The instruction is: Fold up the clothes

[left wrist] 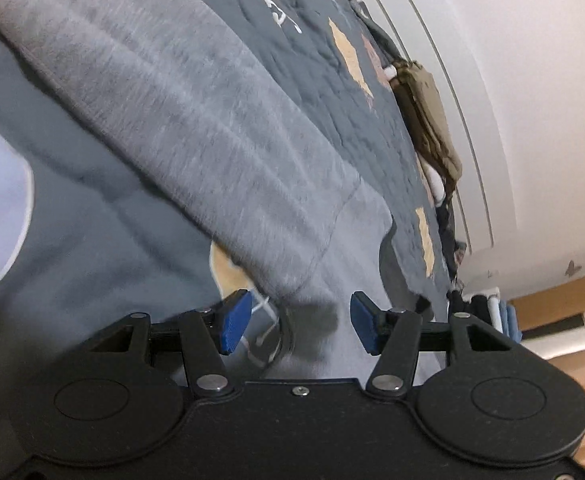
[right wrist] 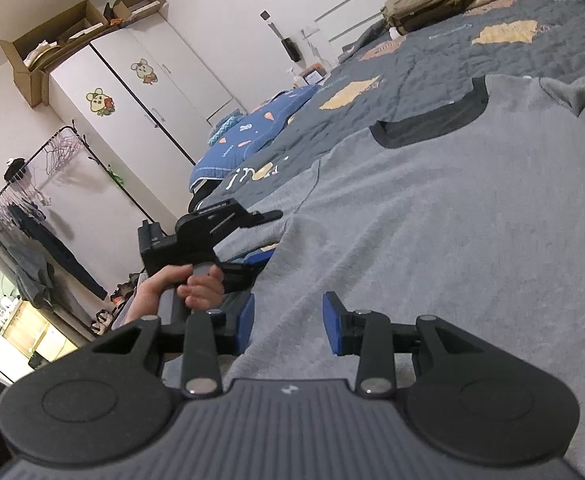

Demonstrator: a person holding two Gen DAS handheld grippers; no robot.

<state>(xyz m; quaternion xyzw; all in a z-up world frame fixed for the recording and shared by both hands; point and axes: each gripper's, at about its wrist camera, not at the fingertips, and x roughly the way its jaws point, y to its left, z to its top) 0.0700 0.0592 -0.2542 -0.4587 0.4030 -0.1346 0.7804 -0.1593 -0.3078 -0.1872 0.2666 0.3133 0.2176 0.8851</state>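
Left gripper (left wrist: 298,322): jaws apart, nothing between the blue pads (left wrist: 234,322); it hovers just above the grey cloth. In the right wrist view it shows at the left (right wrist: 252,236), held by a hand (right wrist: 180,286) at the shirt's edge.
Shirt (right wrist: 432,220): grey, with a dark collar (right wrist: 432,124); it lies spread flat on the bed, neck toward the far side. In the left wrist view a folded grey part (left wrist: 180,112) runs as a long band from upper left down to the pads, lying on top of more grey cloth.
Right gripper (right wrist: 288,324): jaws apart, empty; the pads (right wrist: 332,330) sit low over the shirt's near edge. Whether they touch the cloth cannot be told.
Bed (right wrist: 492,56): covered by a dark grey quilt with tan patches and white lettering.
Blue pillow (right wrist: 252,132): on the bed beyond the shirt, well apart from both grippers.
Olive bundle (right wrist: 432,4): at the far edge of the bed against the wall; also seen in the left wrist view (left wrist: 428,120).
Wardrobe (right wrist: 132,92): white, with two cartoon stickers, and open cardboard boxes (right wrist: 52,48) on top.
Clothes rack (right wrist: 32,200): left of the wardrobe, with hangers and dark garments.
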